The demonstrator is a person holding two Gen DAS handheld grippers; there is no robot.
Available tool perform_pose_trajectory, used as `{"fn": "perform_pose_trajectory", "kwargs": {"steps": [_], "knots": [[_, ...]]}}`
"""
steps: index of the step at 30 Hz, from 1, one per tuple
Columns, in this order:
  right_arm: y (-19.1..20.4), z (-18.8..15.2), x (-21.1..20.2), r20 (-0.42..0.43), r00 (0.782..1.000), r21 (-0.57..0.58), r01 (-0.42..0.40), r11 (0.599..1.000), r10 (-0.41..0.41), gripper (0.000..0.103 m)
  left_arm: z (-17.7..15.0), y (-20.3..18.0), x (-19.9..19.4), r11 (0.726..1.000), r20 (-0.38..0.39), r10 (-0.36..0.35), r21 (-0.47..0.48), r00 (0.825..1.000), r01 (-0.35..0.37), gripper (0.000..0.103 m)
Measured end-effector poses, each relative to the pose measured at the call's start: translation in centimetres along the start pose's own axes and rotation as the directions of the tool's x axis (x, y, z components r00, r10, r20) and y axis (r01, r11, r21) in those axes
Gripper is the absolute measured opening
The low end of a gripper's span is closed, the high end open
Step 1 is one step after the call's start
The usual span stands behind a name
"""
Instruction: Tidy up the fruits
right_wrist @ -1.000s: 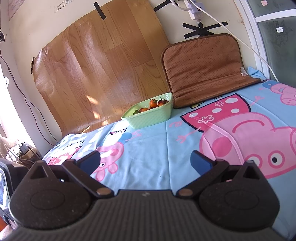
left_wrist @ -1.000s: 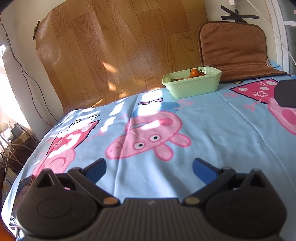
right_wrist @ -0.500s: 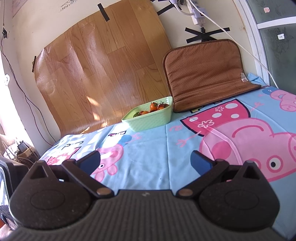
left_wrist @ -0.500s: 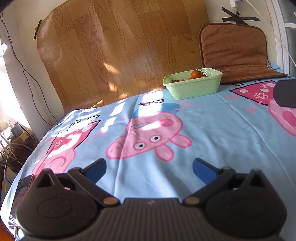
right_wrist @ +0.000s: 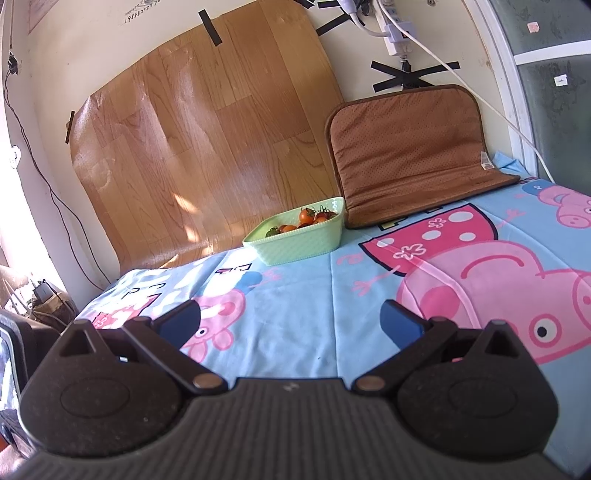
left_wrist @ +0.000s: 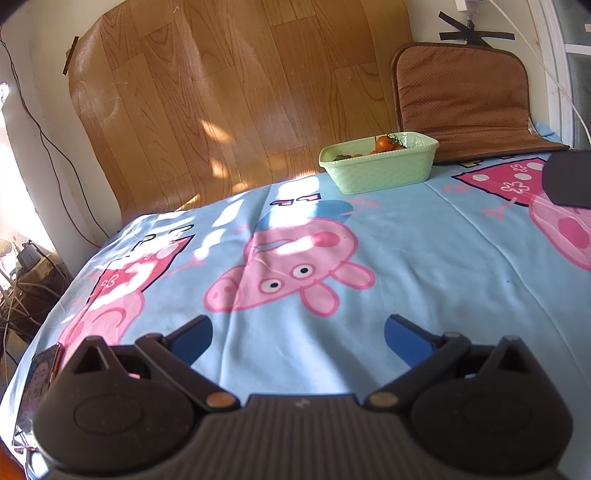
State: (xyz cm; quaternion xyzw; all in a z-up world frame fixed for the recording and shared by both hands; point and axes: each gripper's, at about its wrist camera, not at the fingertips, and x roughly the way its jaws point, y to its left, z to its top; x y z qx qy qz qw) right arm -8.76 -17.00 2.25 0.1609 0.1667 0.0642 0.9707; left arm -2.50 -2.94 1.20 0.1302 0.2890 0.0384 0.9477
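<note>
A pale green basket (left_wrist: 380, 173) stands at the far side of the table and holds small red-orange tomatoes (left_wrist: 384, 143) with green stems. It also shows in the right wrist view (right_wrist: 299, 242), with the tomatoes (right_wrist: 308, 216) inside. My left gripper (left_wrist: 297, 338) is open and empty, low over the near part of the cloth, far from the basket. My right gripper (right_wrist: 290, 321) is open and empty, also well short of the basket. Part of the right gripper shows as a dark shape at the right edge of the left wrist view (left_wrist: 570, 179).
A blue cartoon-pig cloth (left_wrist: 424, 266) covers the table. A brown padded mat (right_wrist: 410, 147) leans on the wall right of the basket. A wood-pattern sheet (right_wrist: 207, 144) is taped to the wall behind. Cables and a power strip (right_wrist: 397, 33) hang above. The table's left edge drops off to clutter (left_wrist: 26, 273).
Both views have tilted up slightly, so the basket sits lower in the frames. Both grippers stay open and empty.
</note>
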Motion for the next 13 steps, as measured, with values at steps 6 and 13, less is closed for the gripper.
{"fn": "perform_pose_trajectory", "kwargs": {"steps": [6, 13], "knots": [[-0.07, -0.04, -0.03, 0.002, 1.0, 0.001, 0.001, 1.0, -0.001, 0.103, -0.15, -0.23, 0.11, 1.0, -0.009, -0.011, 0.0, 1.0, 0.011, 0.103], [-0.07, -0.16, -0.07, 0.002, 1.0, -0.004, 0.003, 1.0, -0.003, 0.103, -0.26, -0.09, -0.14, 0.998, 0.002, -0.064, -0.012, 0.998, 0.064, 0.103]]}}
